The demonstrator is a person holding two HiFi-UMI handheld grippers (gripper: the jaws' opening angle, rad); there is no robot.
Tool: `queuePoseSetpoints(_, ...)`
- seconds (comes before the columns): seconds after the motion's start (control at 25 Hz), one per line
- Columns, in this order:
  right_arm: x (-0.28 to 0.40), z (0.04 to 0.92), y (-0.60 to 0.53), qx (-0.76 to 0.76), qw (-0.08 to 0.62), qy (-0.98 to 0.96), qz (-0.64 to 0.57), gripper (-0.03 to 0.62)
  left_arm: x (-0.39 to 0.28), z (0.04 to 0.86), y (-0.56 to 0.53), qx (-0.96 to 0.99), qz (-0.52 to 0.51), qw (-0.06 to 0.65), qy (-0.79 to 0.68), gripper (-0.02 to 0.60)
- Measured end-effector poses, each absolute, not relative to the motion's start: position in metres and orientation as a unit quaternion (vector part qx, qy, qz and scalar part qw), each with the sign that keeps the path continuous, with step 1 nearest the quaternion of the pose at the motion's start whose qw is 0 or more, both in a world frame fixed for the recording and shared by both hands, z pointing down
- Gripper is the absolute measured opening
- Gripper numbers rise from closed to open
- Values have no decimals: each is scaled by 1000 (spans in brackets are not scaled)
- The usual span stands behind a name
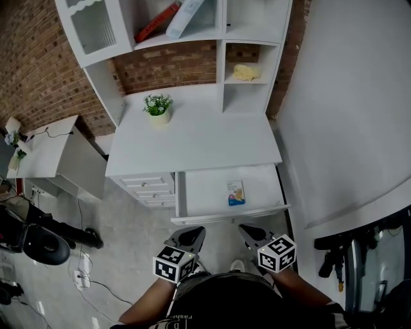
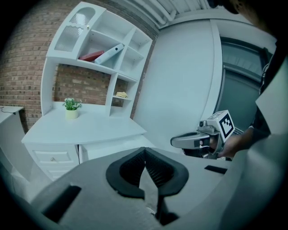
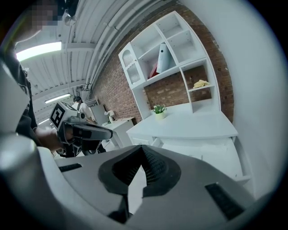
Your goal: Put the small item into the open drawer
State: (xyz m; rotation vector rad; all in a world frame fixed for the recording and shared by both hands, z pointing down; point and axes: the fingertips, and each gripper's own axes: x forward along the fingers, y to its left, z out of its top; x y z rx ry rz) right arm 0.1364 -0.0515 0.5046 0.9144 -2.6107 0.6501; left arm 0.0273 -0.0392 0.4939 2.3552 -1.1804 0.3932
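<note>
The small item [image 1: 236, 193], a blue and white packet, lies flat inside the open drawer [image 1: 204, 193] under the white desk top [image 1: 192, 138]. Both grippers hang low in front of the drawer's front edge, apart from it. My left gripper [image 1: 194, 232] points at the drawer's left part and my right gripper [image 1: 248, 230] at its right part. In the left gripper view the left gripper [image 2: 145, 158] has its jaws together with nothing between them. In the right gripper view the right gripper [image 3: 143, 155] is likewise shut and empty.
A potted plant [image 1: 158, 108] stands on the desk. The hutch holds books [image 1: 168, 19] and a yellow cloth [image 1: 246, 72]. Closed small drawers [image 1: 151, 186] sit left of the open one. A white wall [image 1: 347, 115] runs along the right, a low white table [image 1: 45, 151] stands left.
</note>
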Motion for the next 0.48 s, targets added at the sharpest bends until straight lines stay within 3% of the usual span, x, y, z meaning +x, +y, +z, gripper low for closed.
queuePoseSetpoints(0.48, 142, 508, -48, 313, 150, -907, 237, 3, 35, 494, -34, 859, 144, 240, -430, 15)
